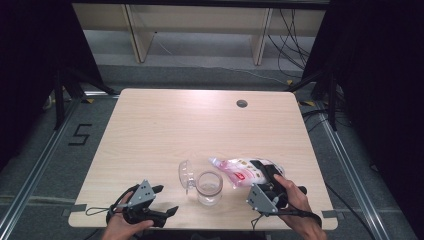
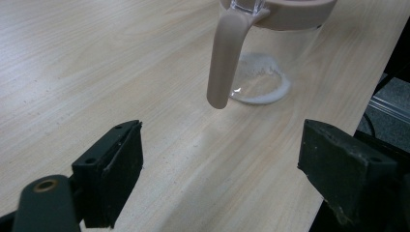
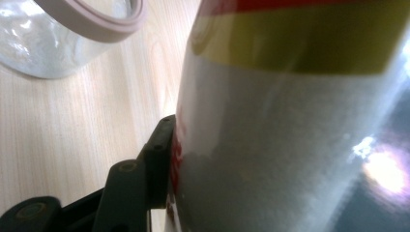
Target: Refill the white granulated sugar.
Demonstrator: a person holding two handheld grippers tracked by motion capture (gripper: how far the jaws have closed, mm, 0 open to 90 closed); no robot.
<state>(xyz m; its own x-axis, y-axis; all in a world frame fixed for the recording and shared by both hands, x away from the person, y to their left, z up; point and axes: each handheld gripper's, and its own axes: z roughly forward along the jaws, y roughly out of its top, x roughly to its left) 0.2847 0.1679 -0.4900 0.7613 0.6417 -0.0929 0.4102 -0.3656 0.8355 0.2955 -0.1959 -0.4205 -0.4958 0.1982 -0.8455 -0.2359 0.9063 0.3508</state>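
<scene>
Left gripper point(image 1: 162, 202): held low at the near edge of the table point(image 1: 165, 125), jaws spread wide with nothing between them. In the left gripper view both black pads stand well apart over bare wood. The glass jar point(image 1: 209, 188) stands ahead of this gripper and slightly to its right, apart from it, upright, with a pinkish rim. Its hinged clear lid point(image 1: 186, 175) hangs open on the side facing away from the right gripper. A pinkish handle point(image 2: 224, 60) hangs down the jar's side in the left gripper view, and a thin ring of white powder point(image 2: 263, 82) lies on the jar's bottom.

Right gripper point(image 1: 264, 170): jaws pinching the pouch point(image 1: 242, 170), a pink and white bag with a red label. The pouch lies tilted, its spout end pointing away from the gripper toward the jar, near the jar's rim but not over the opening. In the right gripper view the left pad point(image 3: 162, 159) presses against the pouch wall; the other pad is hidden behind the pouch. The jar sits just to the left of the held pouch.
</scene>
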